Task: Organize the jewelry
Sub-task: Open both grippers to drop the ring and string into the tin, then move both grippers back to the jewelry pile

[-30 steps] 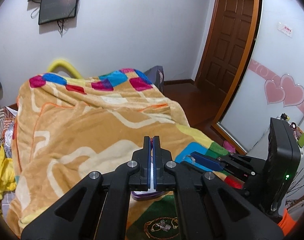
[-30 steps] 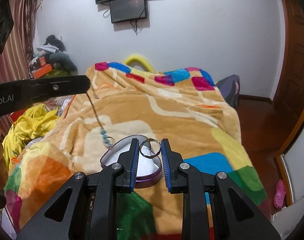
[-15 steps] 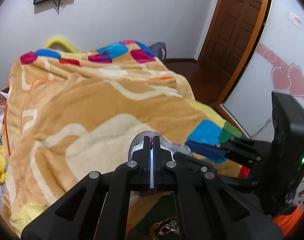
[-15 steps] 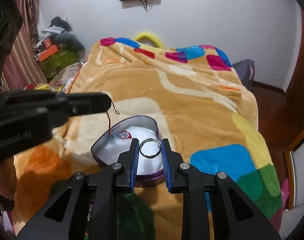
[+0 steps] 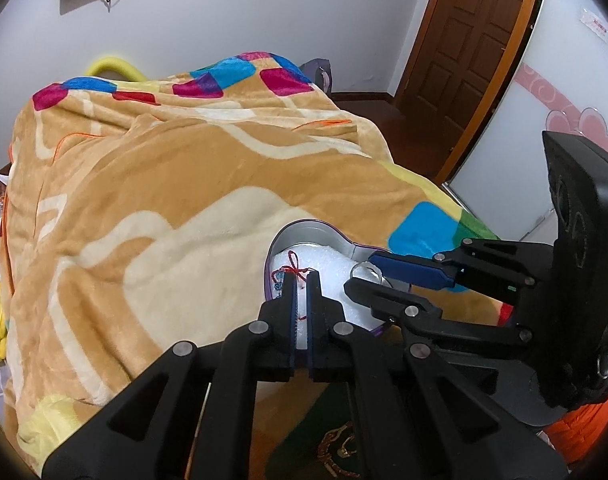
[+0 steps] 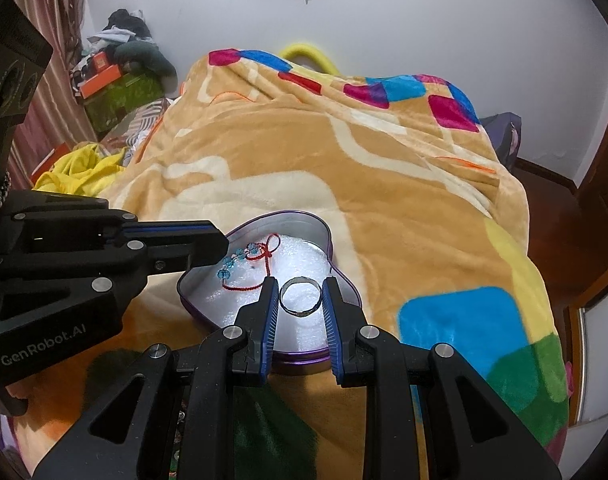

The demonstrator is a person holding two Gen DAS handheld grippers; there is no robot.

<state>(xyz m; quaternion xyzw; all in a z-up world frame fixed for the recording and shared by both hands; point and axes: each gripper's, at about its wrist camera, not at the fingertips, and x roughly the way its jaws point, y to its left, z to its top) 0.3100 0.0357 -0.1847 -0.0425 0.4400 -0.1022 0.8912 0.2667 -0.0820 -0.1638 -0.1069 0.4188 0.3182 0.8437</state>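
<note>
A purple heart-shaped tin (image 6: 328, 236) with white foam lining lies on the bed blanket; it also shows in the left wrist view (image 5: 304, 227). A red-cord bracelet with blue beads (image 6: 251, 258) lies inside it on the foam (image 5: 294, 268). My left gripper (image 5: 302, 278) hovers just over the tin with its jaws slightly apart, the cord lying loose below them. My right gripper (image 6: 300, 294) is shut on a silver ring (image 6: 300, 296), held upright above the tin's near part; the ring shows in the left wrist view (image 5: 365, 270).
A tan blanket (image 6: 344, 160) with coloured squares covers the bed. More jewelry (image 5: 338, 450) lies on a dark green patch near the front edge. Yellow cloth (image 6: 80, 168) and boxes sit at the left. A wooden door (image 5: 468, 48) stands at the right.
My left gripper lowered the beaded bracelet into the tin and opened slightly, letting it go. My right gripper moved closer over the tin, still holding the ring.
</note>
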